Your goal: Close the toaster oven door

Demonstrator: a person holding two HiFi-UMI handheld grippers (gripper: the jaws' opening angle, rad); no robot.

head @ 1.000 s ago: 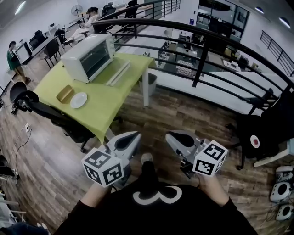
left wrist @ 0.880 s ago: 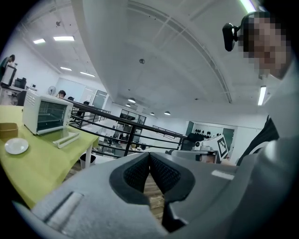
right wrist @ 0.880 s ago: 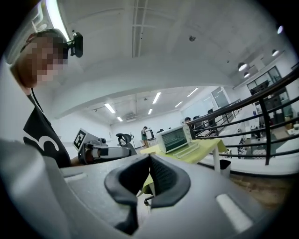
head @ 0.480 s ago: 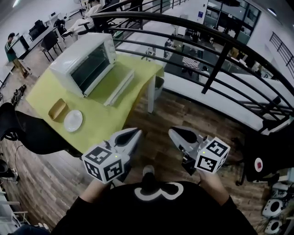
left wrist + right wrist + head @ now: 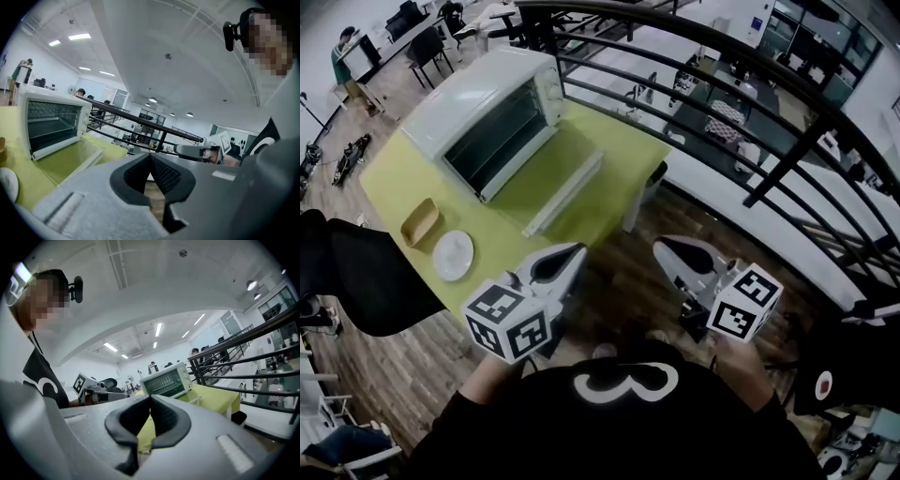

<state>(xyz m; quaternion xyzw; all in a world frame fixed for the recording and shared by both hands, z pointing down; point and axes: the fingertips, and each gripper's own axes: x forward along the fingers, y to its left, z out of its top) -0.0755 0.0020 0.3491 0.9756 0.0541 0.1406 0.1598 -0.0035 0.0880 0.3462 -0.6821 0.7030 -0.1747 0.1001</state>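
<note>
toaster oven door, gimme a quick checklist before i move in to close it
1. toaster oven door folded down flat, ready to lift: ok
2. Nothing lying on the door: ok
3. left gripper shut and empty: ok
4. right gripper shut and empty: ok
5. Grippers within touch of the door: not ok, both hang over the floor, short of the table
6. plate and tan tray clear of the door's swing: ok
</note>
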